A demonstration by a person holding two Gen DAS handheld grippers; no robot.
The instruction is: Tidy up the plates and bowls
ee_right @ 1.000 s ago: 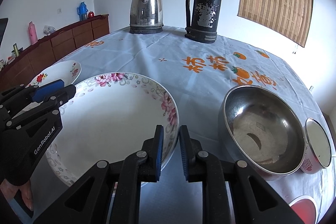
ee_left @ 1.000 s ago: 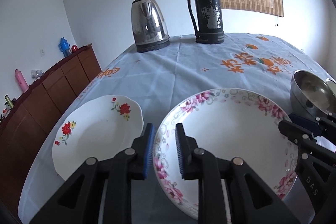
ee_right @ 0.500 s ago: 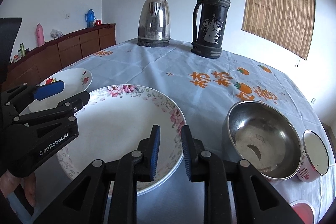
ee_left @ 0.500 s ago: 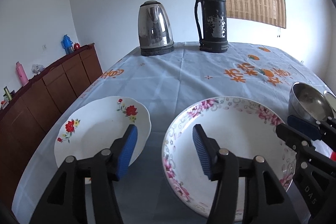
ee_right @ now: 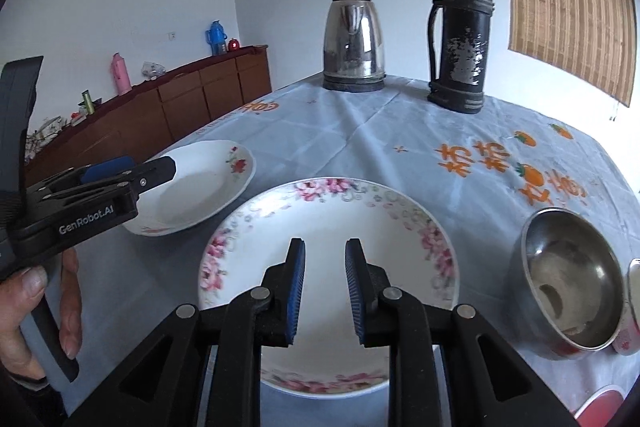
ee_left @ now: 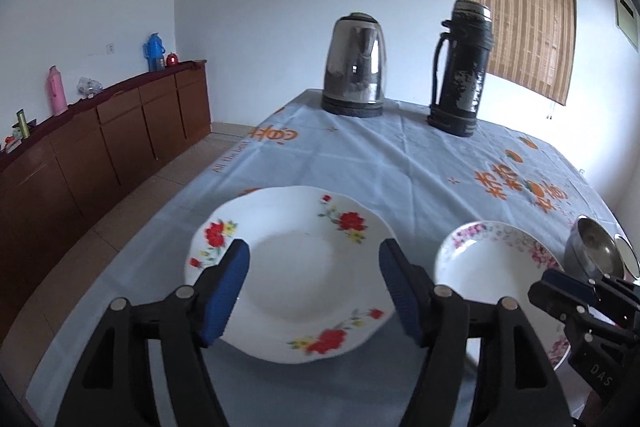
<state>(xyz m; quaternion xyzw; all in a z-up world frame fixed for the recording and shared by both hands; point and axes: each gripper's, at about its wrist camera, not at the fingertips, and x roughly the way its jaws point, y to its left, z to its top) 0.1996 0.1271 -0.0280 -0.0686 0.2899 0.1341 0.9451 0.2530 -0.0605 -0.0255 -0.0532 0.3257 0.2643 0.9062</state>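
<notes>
Left tool spread over red-flowered plate.

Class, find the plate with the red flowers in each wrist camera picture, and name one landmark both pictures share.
Left wrist: red-flower plate lies low centre, framed by the open left gripper.
Right wrist: red-flower plate lies left of centre, partly behind the left gripper.
Shared landmark: steel kettle.

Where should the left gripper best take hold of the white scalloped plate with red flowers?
Probably at the near rim of the white scalloped plate with red flowers, coming in low from the near table edge. It lies flat on the blue tablecloth, so only its thin flared edge offers a pinch. The left gripper is open and faces it.
</notes>
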